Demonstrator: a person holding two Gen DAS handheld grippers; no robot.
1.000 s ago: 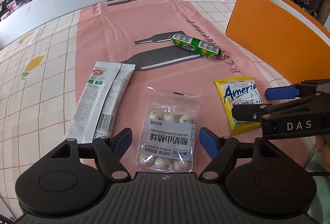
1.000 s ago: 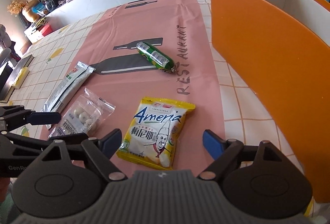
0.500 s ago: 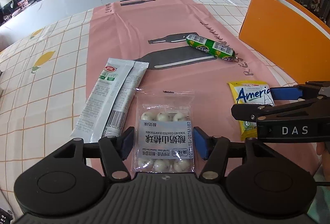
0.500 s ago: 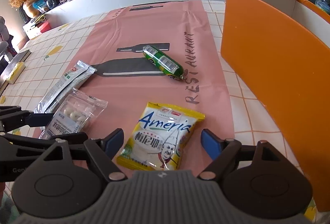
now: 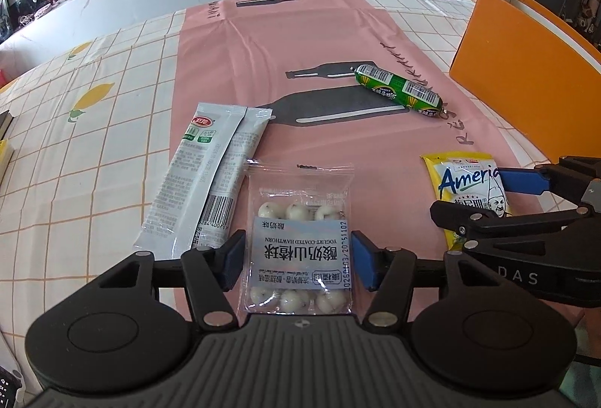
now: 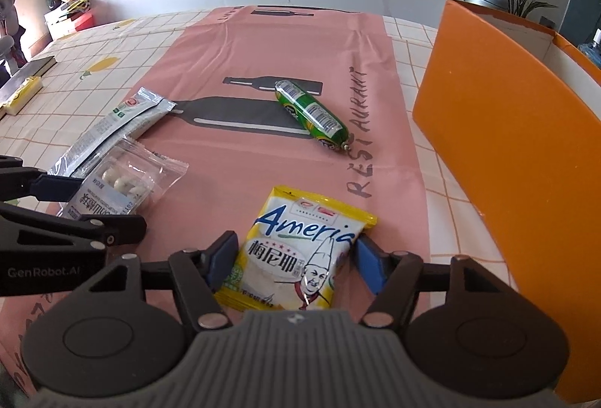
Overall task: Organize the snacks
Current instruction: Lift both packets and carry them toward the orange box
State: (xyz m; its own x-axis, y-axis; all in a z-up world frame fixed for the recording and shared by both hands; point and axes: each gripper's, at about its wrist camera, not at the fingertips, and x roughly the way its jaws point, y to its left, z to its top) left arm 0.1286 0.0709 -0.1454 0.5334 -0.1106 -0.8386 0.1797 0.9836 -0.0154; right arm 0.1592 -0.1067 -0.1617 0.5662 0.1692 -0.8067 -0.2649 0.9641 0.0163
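left tool [image 5: 296,259]: closing, you've got the clear hawthorn-ball bag [image 5: 298,239] between the pads. Blue pads sit right at its side edges; can't tell if they're biting yet, so not counted as a grip.
right tool [image 6: 295,259]: closing too, straddling the yellow snack pack [image 6: 296,254]. Left pad just beside the pack edge, right pad at or touching its edge; no squeeze visible.
hawthorn-ball bag: near-centre of the pink mat [image 5: 300,51], flat on the worktop, label facing up. Judged light, thin slippery film, hard round balls loose inside that will shift. Pinch across the labelled middle so the balls bunch and give the pads something to bite; the empty far seal would just fold.
yellow snack pack: near right on the mat, close to the orange box [image 6: 507,145]. Judged light, puffy, crinkly, contents likely crushable. Take it across the narrow width at mid-body, gently.
silver stick sachets [image 5: 203,175]: two, side by side, left of the ball bag, one overlapping the other. Flat and floppy; expect a hard pickup, take from a long edge.
green sausage [image 5: 398,91]: far right on the mat, lying diagonal. Firm, round, slick casing; grip across the middle, it may roll.
orange box: far right, open top, likely drop target.
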